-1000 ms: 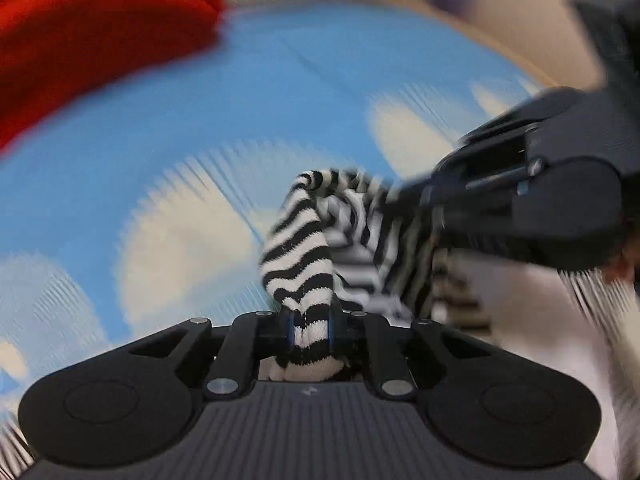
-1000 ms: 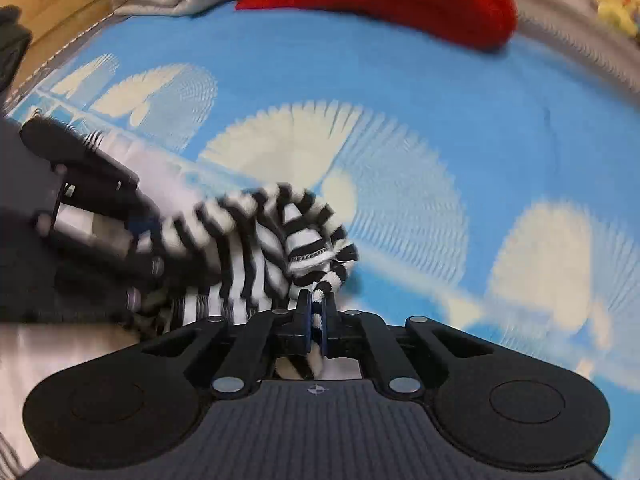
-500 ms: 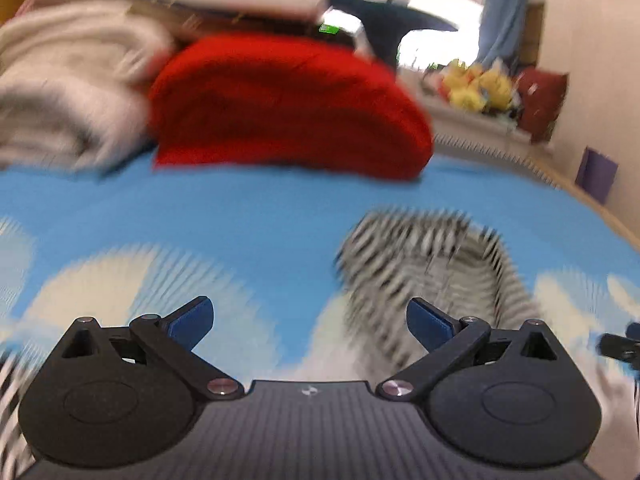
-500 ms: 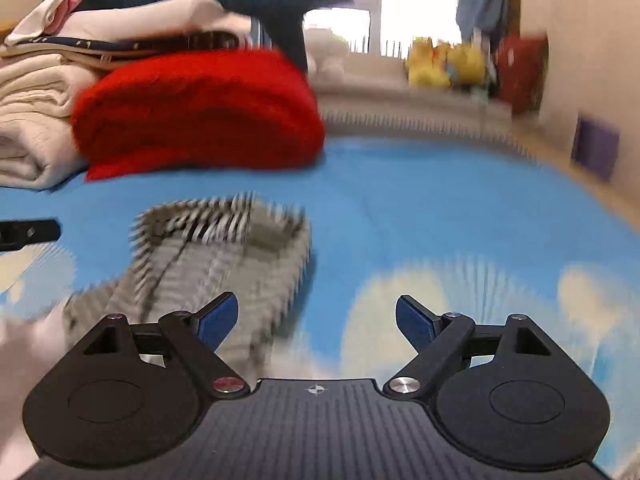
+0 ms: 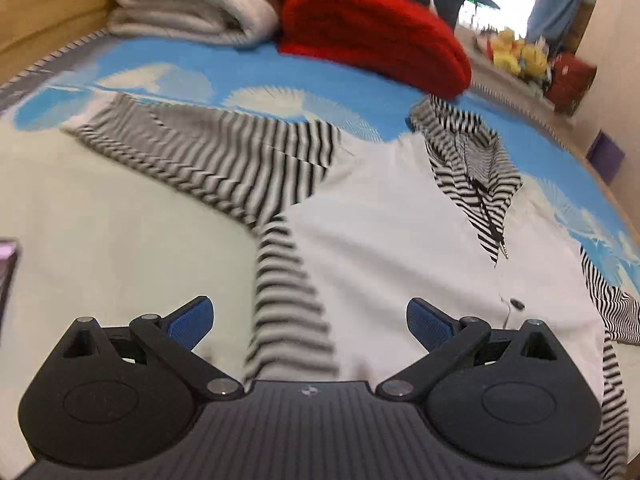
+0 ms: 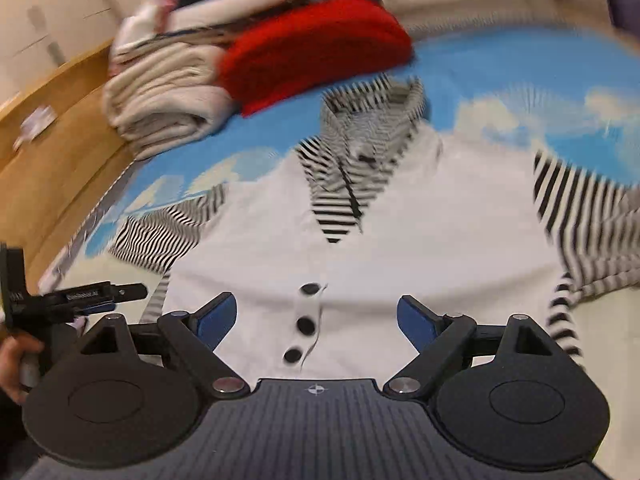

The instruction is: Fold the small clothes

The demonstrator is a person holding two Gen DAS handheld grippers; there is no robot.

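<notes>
A: Surface?

B: Blue bed cover with pale fan-shaped prints (image 5: 256,68). A red knitted bundle (image 5: 372,36) and folded cream blankets (image 5: 192,4) are stacked at its far edge; wooden bed frame (image 6: 52,152) to the side, yellow plush toys (image 5: 516,54) by the window.

A: The garment?

B: White cardigan with black-and-white striped sleeves and collar (image 6: 380,232) lies flat, front up, collar at the far end, three dark buttons (image 6: 306,324) near the hem.

A: Grippers?

B: Left hand-held gripper (image 5: 310,322) released, jaws wide, above the striped left sleeve. Right hand-held gripper (image 6: 316,318) also released, above the button row. Neither grasps cloth.
</notes>
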